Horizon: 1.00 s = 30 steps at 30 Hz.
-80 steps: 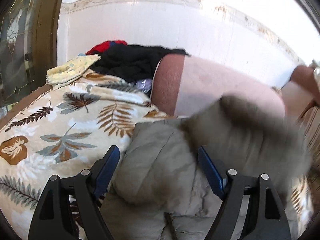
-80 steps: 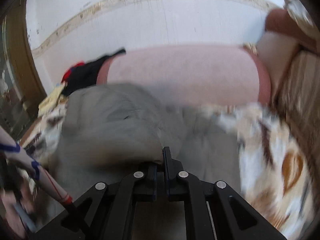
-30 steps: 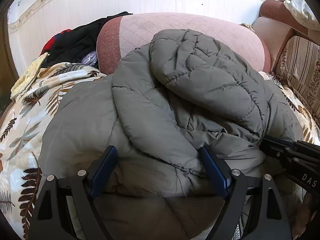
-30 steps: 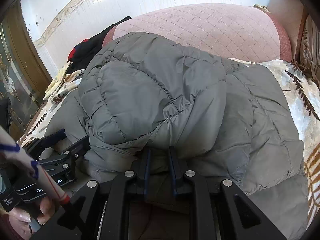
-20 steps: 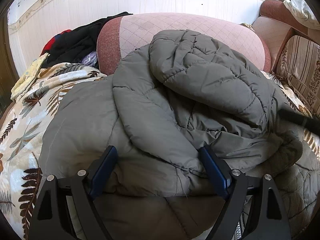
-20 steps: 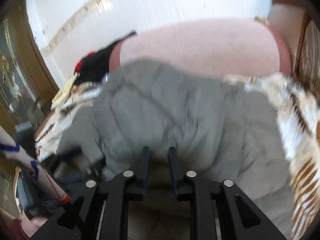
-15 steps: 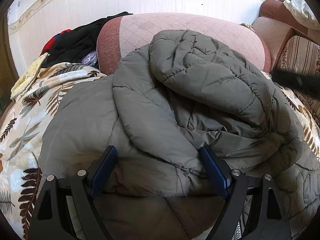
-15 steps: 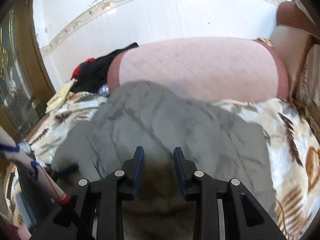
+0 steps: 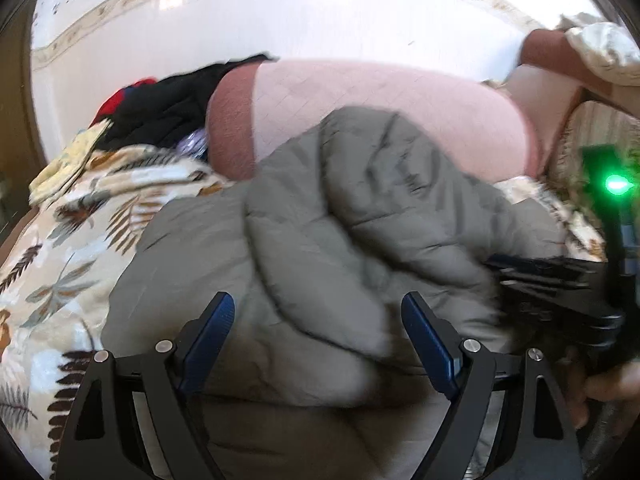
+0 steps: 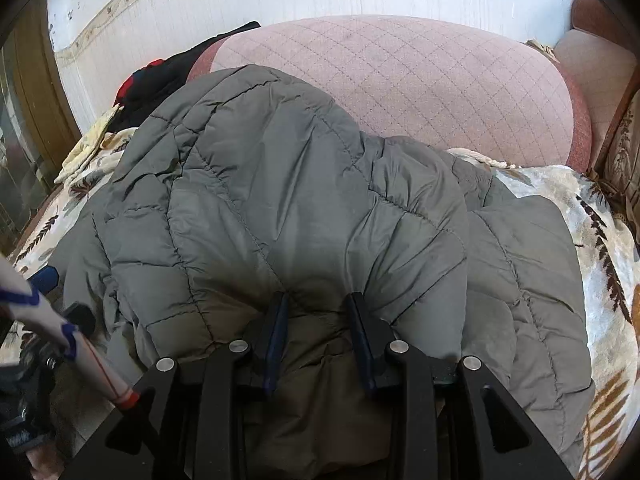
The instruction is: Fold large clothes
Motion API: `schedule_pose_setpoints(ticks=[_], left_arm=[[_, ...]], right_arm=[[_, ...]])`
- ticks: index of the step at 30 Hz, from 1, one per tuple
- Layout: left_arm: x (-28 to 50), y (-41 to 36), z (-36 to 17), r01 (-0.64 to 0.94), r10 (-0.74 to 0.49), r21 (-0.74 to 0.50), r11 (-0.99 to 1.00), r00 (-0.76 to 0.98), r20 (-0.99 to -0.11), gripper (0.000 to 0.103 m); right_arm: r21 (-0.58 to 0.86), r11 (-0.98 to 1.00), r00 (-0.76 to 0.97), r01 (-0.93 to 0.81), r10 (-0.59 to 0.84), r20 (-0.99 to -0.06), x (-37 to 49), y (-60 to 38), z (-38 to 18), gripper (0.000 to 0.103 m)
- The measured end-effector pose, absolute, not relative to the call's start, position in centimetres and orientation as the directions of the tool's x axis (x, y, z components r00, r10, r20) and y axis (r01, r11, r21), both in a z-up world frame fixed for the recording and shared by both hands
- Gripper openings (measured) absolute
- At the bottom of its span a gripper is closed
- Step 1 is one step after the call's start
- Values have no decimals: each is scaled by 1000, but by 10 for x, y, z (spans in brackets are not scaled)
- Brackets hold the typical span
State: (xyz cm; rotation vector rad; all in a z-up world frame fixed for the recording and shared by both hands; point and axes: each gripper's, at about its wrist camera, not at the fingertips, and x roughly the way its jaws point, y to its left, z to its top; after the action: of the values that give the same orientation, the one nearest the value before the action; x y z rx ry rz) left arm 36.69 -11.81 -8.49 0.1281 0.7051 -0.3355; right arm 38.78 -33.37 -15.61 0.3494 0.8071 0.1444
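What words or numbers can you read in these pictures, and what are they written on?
None can be read. The grey puffy jacket, the leaf-print blanket and the pink sofa back carry no writing, and the black tool beside the green light is too blurred to show any letters.

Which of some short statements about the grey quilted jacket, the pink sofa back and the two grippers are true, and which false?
1. The grey quilted jacket lies on a leaf-patterned blanket. True.
2. The left gripper is shut tight. False: its jaws stand wide apart over the jacket.
3. A pink quilted sofa back rises behind the jacket. True.
4. The dark clothes pile lies on top of the jacket. False: it lies apart, at the sofa's far left end.
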Motion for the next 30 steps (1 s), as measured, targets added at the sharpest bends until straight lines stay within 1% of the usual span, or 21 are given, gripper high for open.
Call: schedule_pose_setpoints(ticks=[2,3,6,11,15,19,25,30], left_arm=[[376,-119,-97,320,-214,23,947,683,-698,85],[377,-120,-99,318,-206,30,948,681,-703,86],[376,-120,-99,317,-197,45,947,689,-698,86],[377,-118,-101,315,-201,36,948,685,-700,86],[377,-118,-100,316,-202,36,948,686,-699,86],[378,-118,-101,315,-197,43,948,688,-698,86],[376,-120,-101,312,-191,52,949,698,-690,87],[369,-116,-93,301,-198,34,953,705,-681,87]], right_arm=[[358,934,685,2,260,-681,388,-335,-156,34],[357,934,684,0,261,-682,388,-334,-155,34],[348,937,690,1,252,-679,383,-334,-148,34],[366,930,739,18,235,-632,357,-345,-126,35],[355,935,707,25,234,-668,352,-345,-141,35],[386,922,696,32,256,-671,356,-342,-156,36],[382,923,699,38,248,-670,353,-341,-152,36],[428,903,725,41,268,-635,338,-347,-133,36]])
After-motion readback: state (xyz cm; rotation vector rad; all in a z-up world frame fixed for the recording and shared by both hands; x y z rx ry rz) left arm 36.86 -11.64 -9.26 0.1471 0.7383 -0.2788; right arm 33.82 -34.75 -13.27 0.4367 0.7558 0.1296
